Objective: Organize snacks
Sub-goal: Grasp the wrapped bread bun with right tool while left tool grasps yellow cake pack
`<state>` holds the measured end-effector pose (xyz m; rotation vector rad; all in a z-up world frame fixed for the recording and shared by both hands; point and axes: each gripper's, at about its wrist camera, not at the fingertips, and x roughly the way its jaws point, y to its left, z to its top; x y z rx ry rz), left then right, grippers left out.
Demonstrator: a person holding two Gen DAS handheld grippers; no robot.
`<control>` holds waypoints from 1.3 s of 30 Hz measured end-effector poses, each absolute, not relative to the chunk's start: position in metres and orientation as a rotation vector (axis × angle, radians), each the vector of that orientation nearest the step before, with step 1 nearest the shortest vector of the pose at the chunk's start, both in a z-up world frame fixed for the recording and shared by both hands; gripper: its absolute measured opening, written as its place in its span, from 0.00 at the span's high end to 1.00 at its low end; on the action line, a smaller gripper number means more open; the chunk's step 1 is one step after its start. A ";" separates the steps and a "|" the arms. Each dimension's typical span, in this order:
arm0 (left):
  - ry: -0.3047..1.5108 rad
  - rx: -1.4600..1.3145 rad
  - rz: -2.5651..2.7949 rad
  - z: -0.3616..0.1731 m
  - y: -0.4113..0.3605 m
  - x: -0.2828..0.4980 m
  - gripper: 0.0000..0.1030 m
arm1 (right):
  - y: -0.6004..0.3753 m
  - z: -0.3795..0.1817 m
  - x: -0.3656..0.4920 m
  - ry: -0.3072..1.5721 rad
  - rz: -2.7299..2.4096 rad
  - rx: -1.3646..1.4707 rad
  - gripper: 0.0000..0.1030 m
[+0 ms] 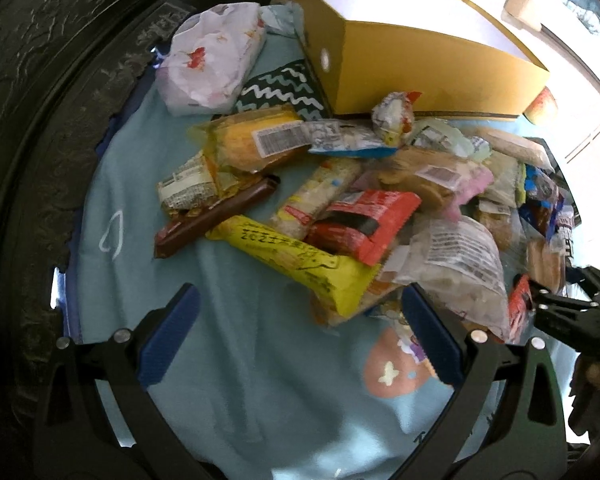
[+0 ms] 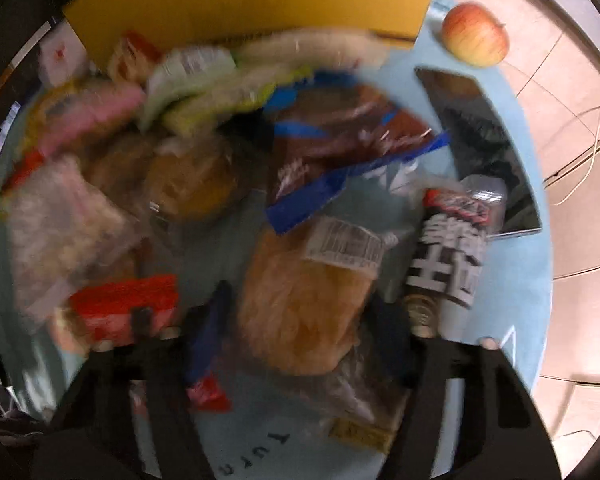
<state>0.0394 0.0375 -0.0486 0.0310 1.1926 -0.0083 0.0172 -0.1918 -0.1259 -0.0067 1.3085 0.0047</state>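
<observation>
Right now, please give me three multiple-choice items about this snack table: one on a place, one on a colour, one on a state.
1. Where is the apple?
A. inside the box
B. on the cloth beside the box's corner
C. between the right gripper's fingers

2. What colour is the cardboard box?
A. yellow
B. green
C. red

3. How is the left gripper?
A. shut on the yellow packet
B. shut on the brown bar
C. open above bare cloth

Answers:
1 B, the apple lies on the blue cloth just past the box's corner.
2 A, its walls are plainly yellow.
3 C, its blue fingers stand apart with only cloth between them.
</observation>
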 end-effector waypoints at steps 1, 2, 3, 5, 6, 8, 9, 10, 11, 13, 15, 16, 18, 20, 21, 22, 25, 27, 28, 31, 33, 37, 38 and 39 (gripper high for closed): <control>1.197 0.026 -0.005 -0.049 0.040 0.040 0.02 | -0.190 -0.124 0.019 1.308 0.011 -0.011 0.47; 1.200 0.024 -0.004 -0.050 0.041 0.041 0.02 | -0.190 -0.123 0.021 1.318 0.015 0.002 0.50; 1.204 0.021 -0.004 -0.051 0.043 0.041 0.02 | -0.193 -0.118 0.021 1.323 0.030 0.042 0.51; 1.200 0.016 -0.017 -0.050 0.042 0.041 0.02 | -0.199 -0.109 0.019 1.315 0.050 0.091 0.52; 1.198 0.015 -0.025 -0.050 0.041 0.041 0.02 | -0.203 -0.102 0.015 1.307 0.062 0.118 0.52; 1.203 0.017 -0.052 -0.050 0.036 0.041 0.02 | -0.213 -0.092 0.009 1.302 0.092 0.206 0.52; 1.212 0.012 -0.067 -0.051 0.034 0.041 0.02 | -0.215 -0.088 0.007 1.300 0.101 0.235 0.52; 1.223 -0.001 -0.077 -0.053 0.034 0.042 0.02 | -0.218 -0.084 0.004 1.298 0.108 0.258 0.52; 1.243 -0.035 -0.071 -0.056 0.037 0.044 0.02 | -0.221 -0.082 0.001 1.295 0.116 0.281 0.52; 1.268 -0.080 -0.060 -0.059 0.043 0.045 0.02 | -0.225 -0.082 -0.009 1.277 0.132 0.312 0.52; 1.299 -0.143 -0.031 -0.063 0.054 0.050 0.02 | -0.220 -0.081 -0.013 1.267 0.141 0.312 0.52; 1.301 -0.156 -0.021 -0.064 0.057 0.051 0.02 | -0.219 -0.082 -0.015 1.264 0.147 0.315 0.52; 1.308 -0.168 0.021 -0.066 0.065 0.055 0.02 | -0.219 -0.089 -0.019 1.254 0.151 0.313 0.52; 1.321 -0.154 0.051 -0.068 0.068 0.060 0.02 | -0.215 -0.091 -0.020 1.243 0.154 0.296 0.52; 1.331 -0.149 0.057 -0.068 0.069 0.062 0.02 | -0.213 -0.089 -0.020 1.238 0.153 0.289 0.52; 1.341 -0.150 0.063 -0.068 0.071 0.065 0.02 | -0.210 -0.088 -0.023 1.233 0.152 0.285 0.52; 1.340 -0.157 0.075 -0.065 0.076 0.071 0.02 | -0.211 -0.084 -0.024 1.221 0.150 0.286 0.52; 1.309 -0.175 0.084 -0.058 0.081 0.081 0.02 | -0.211 -0.084 -0.022 1.219 0.152 0.287 0.52; 1.288 -0.173 0.082 -0.053 0.082 0.087 0.02 | -0.211 -0.084 -0.022 1.220 0.154 0.287 0.52; 1.217 -0.033 0.064 -0.044 0.075 0.113 0.02 | -0.210 -0.086 -0.020 1.226 0.163 0.291 0.52; 1.177 0.062 0.044 -0.047 0.071 0.133 0.02 | -0.209 -0.088 -0.020 1.227 0.169 0.298 0.52; 1.170 0.148 0.045 -0.066 0.066 0.157 0.02 | -0.211 -0.090 -0.018 1.230 0.174 0.312 0.52; 1.188 0.175 0.051 -0.075 0.065 0.163 0.03 | -0.212 -0.091 -0.018 1.231 0.175 0.317 0.52; 1.198 0.198 0.054 -0.081 0.065 0.165 0.06 | -0.214 -0.092 -0.017 1.233 0.175 0.321 0.52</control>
